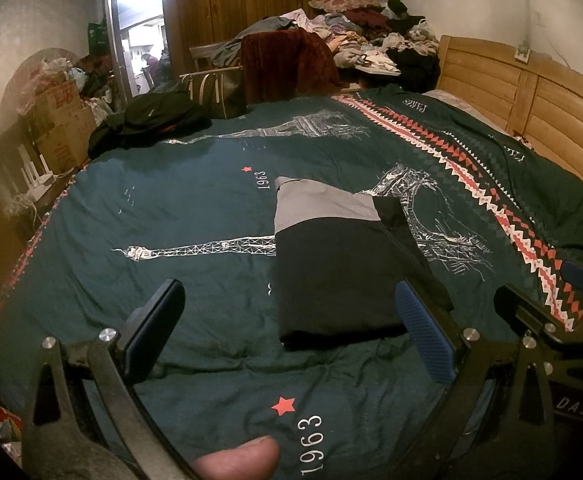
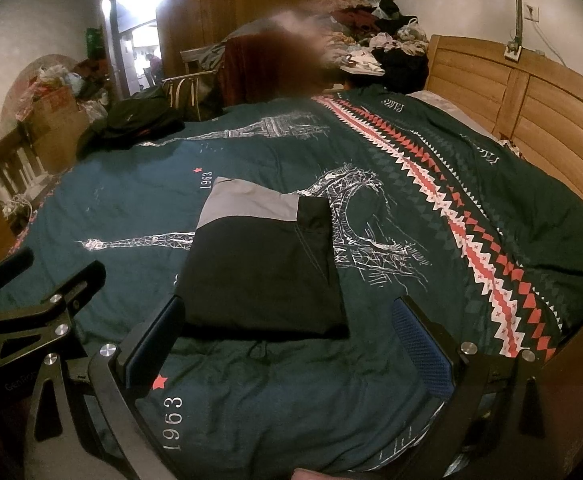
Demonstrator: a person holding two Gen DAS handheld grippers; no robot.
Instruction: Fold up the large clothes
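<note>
Folded garment on the bed, both grippers spread wide and holding nothing.

The black-and-grey garment (image 1: 331, 264) (image 2: 263, 260) lies as a compact, squared-off rectangle on the dark teal Eiffel-Tower bedspread (image 1: 171, 208) (image 2: 139, 208), near the foot edge. The left gripper (image 1: 295, 332) and right gripper (image 2: 295, 340) hover just short of its near edge, jaws wide apart and not touching cloth. By the look of it the folding of this piece is finished or one fold from it. The next move would likely be a last halving, or lifting the bundle by its near edge without letting the layers slip. The bedspread is soft and slightly rumpled. Beyond are a wooden headboard (image 1: 531, 100), a heap of unsorted clothes (image 1: 371, 32), a black bag (image 1: 159, 116), cardboard boxes (image 1: 63, 120) and an open doorway (image 1: 139, 32).
</note>
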